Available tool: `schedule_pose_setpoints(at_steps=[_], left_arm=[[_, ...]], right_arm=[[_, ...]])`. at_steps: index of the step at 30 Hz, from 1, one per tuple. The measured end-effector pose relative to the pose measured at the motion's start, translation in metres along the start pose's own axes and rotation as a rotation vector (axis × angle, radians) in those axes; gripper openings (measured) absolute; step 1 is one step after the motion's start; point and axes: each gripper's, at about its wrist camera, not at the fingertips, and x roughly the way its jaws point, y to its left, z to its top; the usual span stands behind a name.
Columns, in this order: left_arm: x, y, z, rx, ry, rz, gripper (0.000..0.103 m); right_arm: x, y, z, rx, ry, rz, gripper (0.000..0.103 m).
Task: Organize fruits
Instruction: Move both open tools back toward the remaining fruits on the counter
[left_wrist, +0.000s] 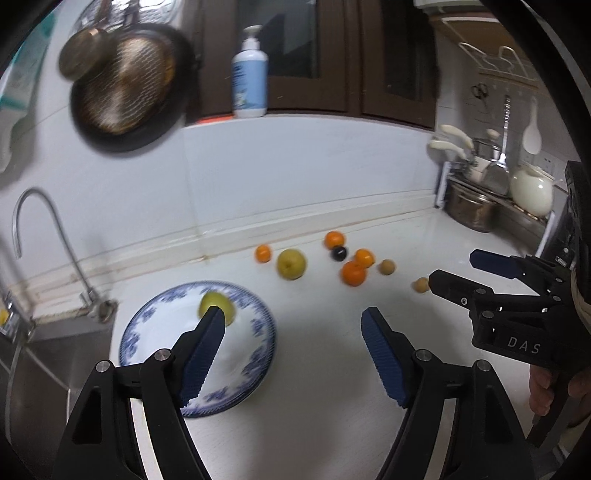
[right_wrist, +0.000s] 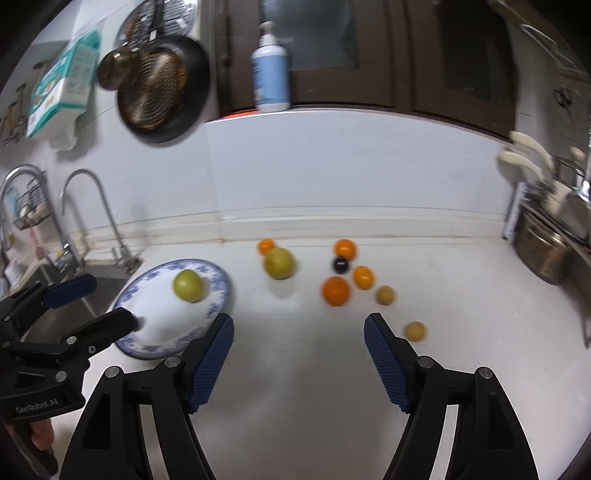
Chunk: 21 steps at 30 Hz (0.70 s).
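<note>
Right wrist: round green fruit (right_wrist: 188, 285) on glossy plate (right_wrist: 218, 301).

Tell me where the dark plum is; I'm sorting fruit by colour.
In the right wrist view the dark plum lies on the counter, right of centre, just below the rear orange and left of a smaller orange.

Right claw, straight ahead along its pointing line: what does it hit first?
Probably bare countertop; the right claw is open and empty. Beyond lie the big orange and dark round fruit, but depth is unclear.
</note>
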Motion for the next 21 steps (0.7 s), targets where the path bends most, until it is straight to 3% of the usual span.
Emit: schedule_pose_setpoints(at_steps=[7,14,21], left_arm=[[0.018,-0.025,0.017,0.058,-0.022,-0.044,0.079],[0.052,-0.045,0.031,0.127,-0.002,-0.071,0.079],[0.093,-0.055,0.036,0.171,0.031,-0.115,0.079]], right_arm=[[-0.01,-0.034,-0.001,0.046,-0.023,-0.1,0.074],[0.006,-0.067,-0.002,0.125,0.026,-0.176,0.074],[0.032,-0.093,-0.012,0.194,0.084,-0.195,0.074]])
